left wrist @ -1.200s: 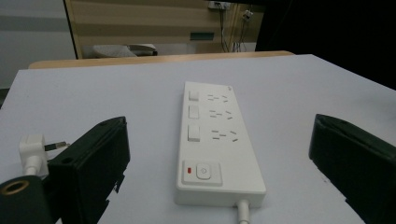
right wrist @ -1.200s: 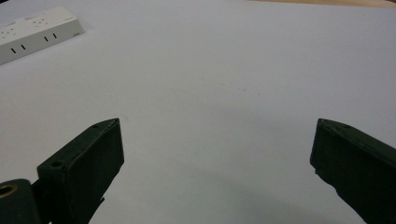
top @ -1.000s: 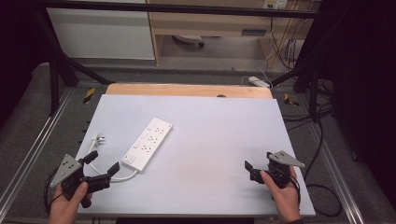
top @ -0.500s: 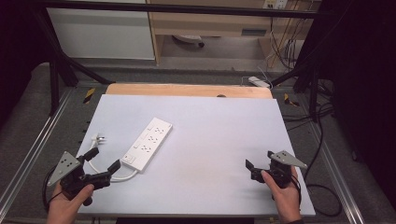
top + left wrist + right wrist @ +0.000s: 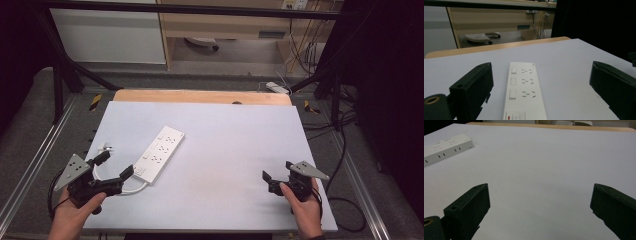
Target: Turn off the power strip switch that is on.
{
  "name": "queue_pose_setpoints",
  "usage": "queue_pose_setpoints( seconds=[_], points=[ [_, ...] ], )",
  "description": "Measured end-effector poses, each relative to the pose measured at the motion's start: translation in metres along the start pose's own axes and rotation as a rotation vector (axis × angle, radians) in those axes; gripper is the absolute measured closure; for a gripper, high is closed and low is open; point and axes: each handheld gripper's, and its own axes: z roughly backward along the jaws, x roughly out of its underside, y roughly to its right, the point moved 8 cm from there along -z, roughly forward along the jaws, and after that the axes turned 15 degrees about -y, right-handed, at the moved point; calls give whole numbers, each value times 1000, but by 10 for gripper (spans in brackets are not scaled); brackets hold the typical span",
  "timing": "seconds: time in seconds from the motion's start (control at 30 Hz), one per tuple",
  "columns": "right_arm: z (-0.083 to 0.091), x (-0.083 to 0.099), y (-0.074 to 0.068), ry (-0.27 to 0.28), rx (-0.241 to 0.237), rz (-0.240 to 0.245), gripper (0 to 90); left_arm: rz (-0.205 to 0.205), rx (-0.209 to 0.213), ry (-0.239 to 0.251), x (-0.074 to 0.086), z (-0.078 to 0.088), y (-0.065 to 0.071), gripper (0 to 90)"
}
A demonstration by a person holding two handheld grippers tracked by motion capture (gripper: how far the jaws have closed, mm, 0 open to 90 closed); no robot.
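Note:
A white power strip lies slantwise on the left half of the white table top. Its white cord curls off the near end, and its plug lies by the left edge. My left gripper is held low at the front left, open, just short of the strip's near end. In the left gripper view the strip runs away between the open jaws of that gripper, untouched. My right gripper is open over bare table at the front right. In the right gripper view, that gripper holds nothing, with the strip far off.
A wooden strip borders the table's far edge. Metal rails run along both sides. Cables lie on the floor to the right. Behind the table stand cabinets and a black frame bar.
My left gripper has crept slightly forward toward the strip's near end. The right gripper has hardly moved. Both stay open.

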Motion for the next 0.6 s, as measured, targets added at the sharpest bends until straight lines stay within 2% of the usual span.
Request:
queue_pose_setpoints(
  seconds=[0.3,0.6],
  points=[
    [1,0,1,5,1,-5,29,7,6,-12,-14,-4,4,50],
    [2,0,2,5,0,-8,29,8,-12,-16,-26,-6,1,50]
  ],
)
